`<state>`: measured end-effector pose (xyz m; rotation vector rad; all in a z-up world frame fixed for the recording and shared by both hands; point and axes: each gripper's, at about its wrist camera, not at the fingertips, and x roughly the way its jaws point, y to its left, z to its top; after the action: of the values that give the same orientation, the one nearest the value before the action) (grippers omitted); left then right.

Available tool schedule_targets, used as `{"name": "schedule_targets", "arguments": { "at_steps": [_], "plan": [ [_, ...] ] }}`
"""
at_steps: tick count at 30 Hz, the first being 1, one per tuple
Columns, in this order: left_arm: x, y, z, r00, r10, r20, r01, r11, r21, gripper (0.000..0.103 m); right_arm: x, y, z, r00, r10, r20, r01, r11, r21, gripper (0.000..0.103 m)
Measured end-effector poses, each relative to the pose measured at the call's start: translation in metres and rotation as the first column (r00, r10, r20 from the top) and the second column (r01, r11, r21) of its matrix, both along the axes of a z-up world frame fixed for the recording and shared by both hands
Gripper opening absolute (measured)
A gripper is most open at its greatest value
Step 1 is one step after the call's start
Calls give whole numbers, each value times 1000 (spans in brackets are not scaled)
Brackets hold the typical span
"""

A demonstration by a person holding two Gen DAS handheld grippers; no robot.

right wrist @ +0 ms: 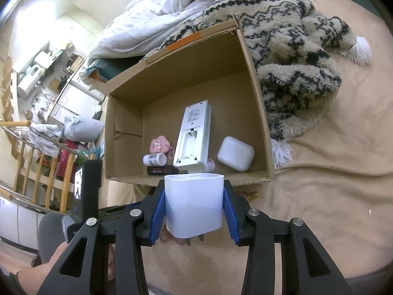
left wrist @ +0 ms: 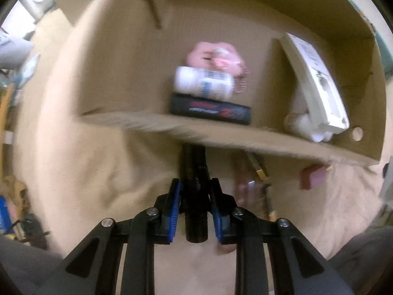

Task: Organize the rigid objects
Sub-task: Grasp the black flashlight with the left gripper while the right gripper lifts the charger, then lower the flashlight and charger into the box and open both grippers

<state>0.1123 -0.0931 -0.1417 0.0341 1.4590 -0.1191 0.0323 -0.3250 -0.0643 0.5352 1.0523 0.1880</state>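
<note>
Left claw (left wrist: pixel 195 209) clamps a black cylinder (left wrist: pixel 194 172) just outside the box's near edge (left wrist: pixel 147 123).

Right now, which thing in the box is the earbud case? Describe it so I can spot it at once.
Find the open cardboard box on the tan bedspread, next to the shaggy patterned blanket. Inside, look at the near corner by the blanket-side wall, right of the long white remote. The earbud case is the plain white rounded pebble lying alone there, unlabelled, unlike the small printed bottle.
</note>
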Motion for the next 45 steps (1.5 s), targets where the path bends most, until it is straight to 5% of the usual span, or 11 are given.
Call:
{"name": "schedule_targets", "arguments": {
  "at_steps": [14, 21, 30, 38, 45],
  "plan": [
    [-16, 0, -26, 999, -39, 6, 37, 988, 149, 23, -1, 3, -3, 1000, 3, -23, -3, 999, -43, 45],
    [-14, 9, -13, 1000, -23, 5, 22, 993, 113, 21, -2, 4, 0, 1000, 3, -13, -4, 998, -56, 45],
    [-36, 34, 53, 986, 3, 165, -15, 997, 72, 21, -9, 2, 19, 996, -4, 89, 8, 999, -42, 45],
    [-39, 45, 128, 920, 23, 391, -48, 997, 54, 21, -5, 3, 43, 980, 10, 197, 8, 996, -91, 45],
    [-4, 39, 170, 873, 30, 487, -53, 998, 35, 21, 14, 1, 54, 967, 25, 253, 6, 993, -119, 45]
  ]
}}
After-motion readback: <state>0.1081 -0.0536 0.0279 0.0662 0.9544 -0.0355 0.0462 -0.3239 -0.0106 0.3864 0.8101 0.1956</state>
